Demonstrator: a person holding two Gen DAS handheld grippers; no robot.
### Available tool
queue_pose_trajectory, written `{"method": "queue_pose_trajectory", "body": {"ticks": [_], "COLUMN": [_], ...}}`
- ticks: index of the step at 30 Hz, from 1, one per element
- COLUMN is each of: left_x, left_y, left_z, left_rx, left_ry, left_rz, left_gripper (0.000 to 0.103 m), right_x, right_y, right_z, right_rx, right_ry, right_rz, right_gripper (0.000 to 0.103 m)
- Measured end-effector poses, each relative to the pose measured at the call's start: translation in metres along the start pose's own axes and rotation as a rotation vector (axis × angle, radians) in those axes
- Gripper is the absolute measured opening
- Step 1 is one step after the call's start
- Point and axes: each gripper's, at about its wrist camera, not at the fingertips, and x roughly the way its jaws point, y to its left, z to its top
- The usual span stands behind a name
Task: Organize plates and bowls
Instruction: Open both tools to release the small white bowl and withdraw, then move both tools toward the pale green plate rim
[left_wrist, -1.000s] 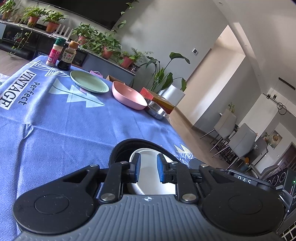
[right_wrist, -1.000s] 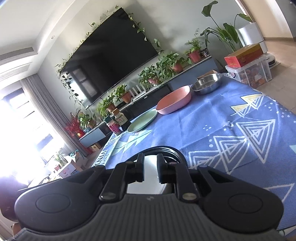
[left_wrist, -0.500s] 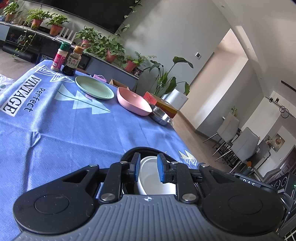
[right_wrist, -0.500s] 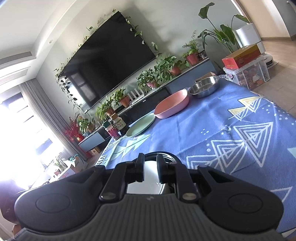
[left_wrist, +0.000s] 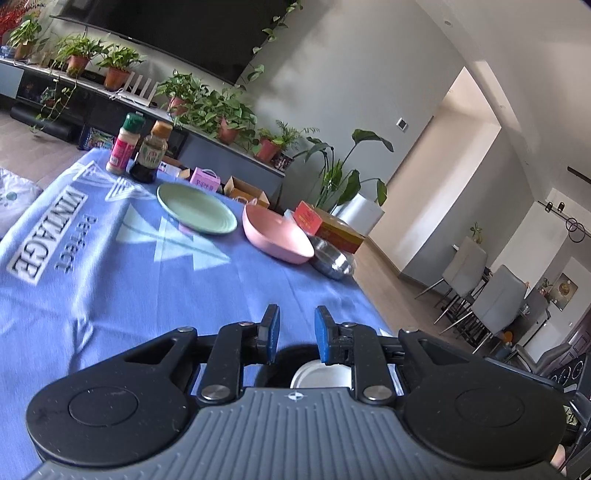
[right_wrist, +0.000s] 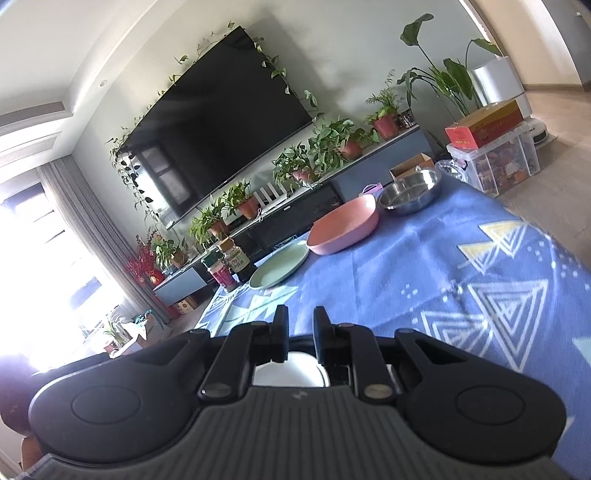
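Grippers first: the left gripper (left_wrist: 293, 334) shows its blue-padded fingers (left_wrist: 269, 334) parted with nothing between them, and the right gripper (right_wrist: 298, 334) likewise stands with a gap between its fingers and grips nothing. Below each, close under the housing, sits a white dish (left_wrist: 319, 374) inside a black bowl (left_wrist: 277, 369); the same white dish (right_wrist: 290, 371) appears in the right view, though only a sliver shows and its exact form cannot be confirmed. Farther out on the blue cloth (left_wrist: 110, 288) the remaining ware lies in a row along the far edge: green plate (left_wrist: 195, 208), pink bowl (left_wrist: 277, 234) just beside it, and steel bowl (left_wrist: 330, 260) touching or nearly touching the pink one, at the table corner. Two bottles (left_wrist: 138, 153) stand near the plate. Judged state: one nested pair is formed; three pieces await sorting. Risks noted: the steel bowl sits at the cloth's edge, and a careless nudge while taking the pink bowl could push it off. The thin plate lies flat, so fingers may slip off its rim. The loose cloth may drag and shift the bottles.
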Motion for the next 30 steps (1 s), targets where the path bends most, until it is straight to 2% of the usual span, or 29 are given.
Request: {"method": "queue_pose_trajectory", "body": {"ticks": [5, 9, 12, 17, 20, 27, 30], "left_x": [0.015, 0.030, 0.037, 0.051, 0.061, 0.093, 0.102], "left_y": [0.005, 0.009, 0.009, 0.010, 0.010, 0.010, 0.012], "left_z": [0.025, 0.045, 0.058, 0.075, 0.081, 0.093, 0.100], "left_rx": [-0.003, -0.002, 0.017, 0.033, 0.051, 0.056, 0.048], "left_ry": [-0.022, -0.035, -0.053, -0.054, -0.044, -0.004, -0.001], "left_rz": [0.019, 0.088, 0.130, 0.156, 0.156, 0.151, 0.152], "left_gripper": [0.021, 0.021, 0.021, 0.025, 0.027, 0.027, 0.027], "right_x": [0.015, 0.027, 0.043, 0.074, 0.098, 0.124, 0.137], "right_y": [0.009, 0.016, 0.026, 0.033, 0.035, 0.045, 0.043], "right_z": [0.014, 0.029, 0.042, 0.059, 0.066, 0.078, 0.086], "right_rx": [-0.035, -0.064, -0.111, -0.152, -0.164, -0.220, -0.187], "right_ry": [0.003, 0.006, 0.031, 0.085, 0.143, 0.208, 0.228], "right_rz": [0.017, 0.032, 0.064, 0.119, 0.151, 0.185, 0.233], "right_gripper": [0.041, 0.043, 0.044, 0.044, 0.044, 0.044, 0.045]}}
